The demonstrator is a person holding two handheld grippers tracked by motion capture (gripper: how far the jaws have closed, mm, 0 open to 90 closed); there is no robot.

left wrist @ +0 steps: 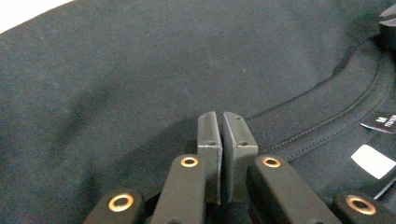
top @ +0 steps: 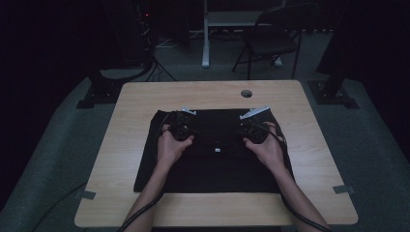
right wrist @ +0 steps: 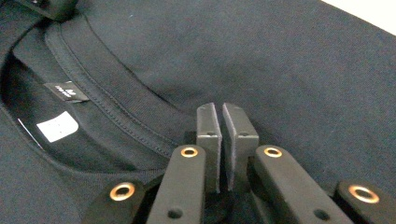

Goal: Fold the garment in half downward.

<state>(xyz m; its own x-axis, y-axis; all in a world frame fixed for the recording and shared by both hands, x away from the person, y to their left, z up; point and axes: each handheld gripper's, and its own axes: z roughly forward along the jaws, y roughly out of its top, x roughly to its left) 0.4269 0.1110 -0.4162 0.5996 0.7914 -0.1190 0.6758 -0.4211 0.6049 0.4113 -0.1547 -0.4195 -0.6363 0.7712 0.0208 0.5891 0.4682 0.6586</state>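
Note:
A black T-shirt (top: pixel 212 169) lies flat on the wooden table (top: pixel 314 145), collar toward the far side. My left gripper (top: pixel 180 117) rests at the shirt's left shoulder. In the left gripper view its jaws (left wrist: pixel 219 116) are shut, pinching the fabric just beside the ribbed collar (left wrist: pixel 327 121). My right gripper (top: pixel 251 121) sits at the right shoulder. Its jaws (right wrist: pixel 220 108) are also shut on the cloth, next to the collar seam (right wrist: pixel 107 107). A white neck label (right wrist: pixel 57 126) shows inside the collar.
Bare wood surrounds the shirt, with a round cable hole (top: pixel 246 93) near the far edge. A folding chair (top: pixel 270 38) and a desk leg (top: pixel 206 38) stand on the dark floor beyond. Cables trail from both grippers toward the near edge.

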